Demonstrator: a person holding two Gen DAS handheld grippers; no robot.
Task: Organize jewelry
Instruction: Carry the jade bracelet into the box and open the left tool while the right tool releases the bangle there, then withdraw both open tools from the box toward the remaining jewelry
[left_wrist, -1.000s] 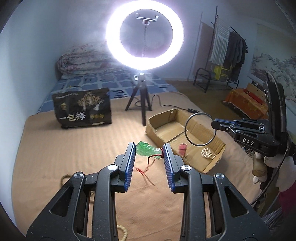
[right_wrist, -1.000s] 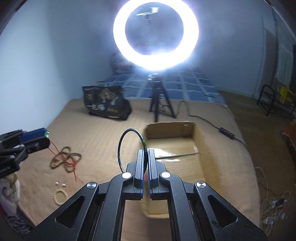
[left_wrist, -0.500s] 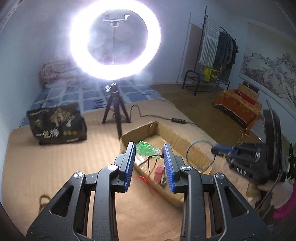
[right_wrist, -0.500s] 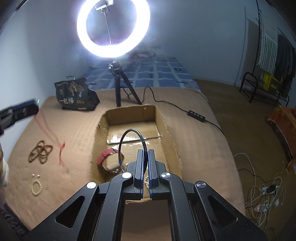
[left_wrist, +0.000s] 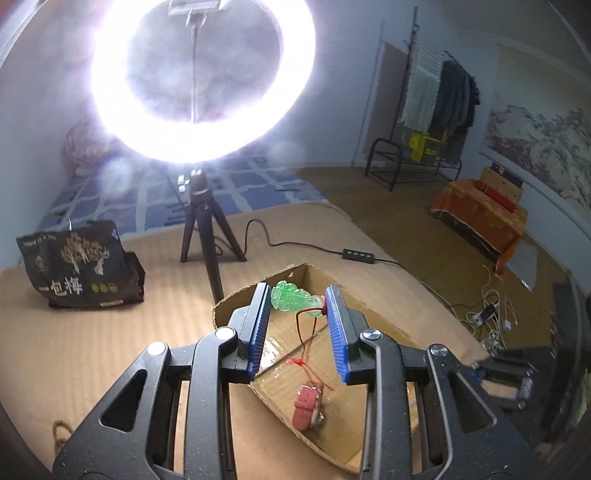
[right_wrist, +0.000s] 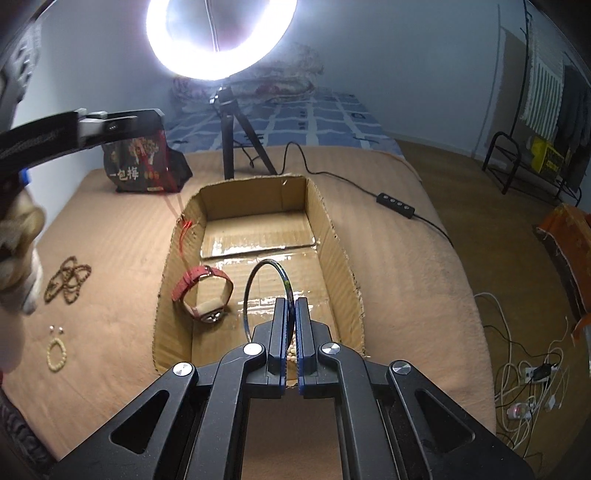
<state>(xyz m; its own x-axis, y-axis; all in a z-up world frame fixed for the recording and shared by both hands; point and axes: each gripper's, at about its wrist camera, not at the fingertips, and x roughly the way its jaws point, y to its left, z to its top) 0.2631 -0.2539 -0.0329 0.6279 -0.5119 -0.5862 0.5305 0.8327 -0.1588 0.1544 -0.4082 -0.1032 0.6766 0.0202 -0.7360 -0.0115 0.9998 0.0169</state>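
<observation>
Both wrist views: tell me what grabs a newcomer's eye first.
The blazing ring light on its tripod dominates the far end of the bed. Below it, the left claw holds a green jade pendant over the cardboard box, while the right claw pinches a dark bangle above it.

One cardboard box (right_wrist: 334, 254), one red watch (right_wrist: 201, 291), one bangle (right_wrist: 266, 291), one green pendant (left_wrist: 295, 299), two bead strands (right_wrist: 68, 282)

watch (right_wrist: 207, 291) lies in box (right_wrist: 340, 258), beads (right_wrist: 68, 282) left outside.
</observation>
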